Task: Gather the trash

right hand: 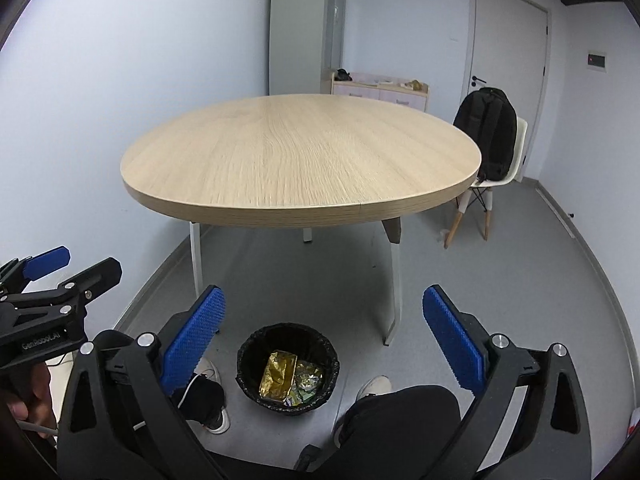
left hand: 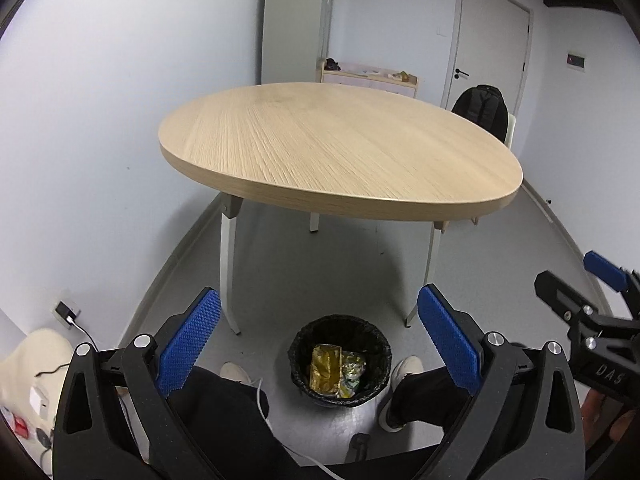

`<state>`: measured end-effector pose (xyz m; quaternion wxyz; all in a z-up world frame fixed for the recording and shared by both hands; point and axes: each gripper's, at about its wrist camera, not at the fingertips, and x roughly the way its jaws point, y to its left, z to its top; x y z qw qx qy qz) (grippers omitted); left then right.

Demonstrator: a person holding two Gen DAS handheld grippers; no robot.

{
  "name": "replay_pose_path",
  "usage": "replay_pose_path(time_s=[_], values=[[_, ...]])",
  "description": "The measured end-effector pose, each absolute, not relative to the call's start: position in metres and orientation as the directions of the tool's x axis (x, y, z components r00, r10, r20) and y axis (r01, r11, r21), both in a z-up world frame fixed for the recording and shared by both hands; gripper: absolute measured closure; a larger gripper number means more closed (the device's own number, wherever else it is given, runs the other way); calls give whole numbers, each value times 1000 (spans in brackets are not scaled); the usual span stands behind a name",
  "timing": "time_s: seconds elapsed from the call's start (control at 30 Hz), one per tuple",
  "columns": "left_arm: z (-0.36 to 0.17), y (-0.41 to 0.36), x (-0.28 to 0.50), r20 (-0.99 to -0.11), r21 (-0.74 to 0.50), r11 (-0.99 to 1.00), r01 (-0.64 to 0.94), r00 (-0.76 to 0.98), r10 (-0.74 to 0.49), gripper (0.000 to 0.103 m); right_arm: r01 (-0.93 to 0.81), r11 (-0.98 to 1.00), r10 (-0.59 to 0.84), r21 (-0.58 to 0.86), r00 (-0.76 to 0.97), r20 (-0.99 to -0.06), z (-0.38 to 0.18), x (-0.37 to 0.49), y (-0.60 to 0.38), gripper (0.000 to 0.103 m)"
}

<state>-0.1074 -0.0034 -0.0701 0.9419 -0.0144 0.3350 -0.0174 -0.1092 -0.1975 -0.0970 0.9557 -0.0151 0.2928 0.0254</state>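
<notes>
Blue ridged pads line both fingers of our left gripper [left hand: 320,340], which we hold spread wide with nothing between them. Through the gap, below and just ahead of the fingertips, the black-lined trash bin [left hand: 341,360] stands on the grey floor between our two shoes. Inside it lie a gold foil wrapper [left hand: 326,372] and, touching its right side, a crumpled silvery wrapper [left hand: 352,372]. Farther ahead and higher, the round wooden table [left hand: 340,148] fills the middle of the view. Off to our right, the right gripper [left hand: 576,280] enters at the edge, its fingers parted.

From the right wrist, our right gripper [right hand: 324,340] also stands wide open and empty, blue pads facing each other. The trash bin [right hand: 287,364] sits below, closer to the left finger, with the gold foil wrapper [right hand: 278,376] and silvery wrapper [right hand: 308,378] inside. The table [right hand: 300,160] lies ahead. Beyond it to the right, a black backpack [right hand: 490,132] rests on a white chair [right hand: 516,164]. At far left, the left gripper [right hand: 76,264] shows, fingers apart.
</notes>
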Motion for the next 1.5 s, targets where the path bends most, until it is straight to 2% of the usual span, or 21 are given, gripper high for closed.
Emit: replay_pose_path(time_s=[0.47,1.5], values=[[-65,-6,-104,-626,-40,999,37,778,-54,6,-58,998,68,36,820,-569,-90,-104,-208,8],[-75,-8,-99,-647,-21,999,34,761,-40,6,-57,998,66,33,805,-590,-95,-101,-203,8]])
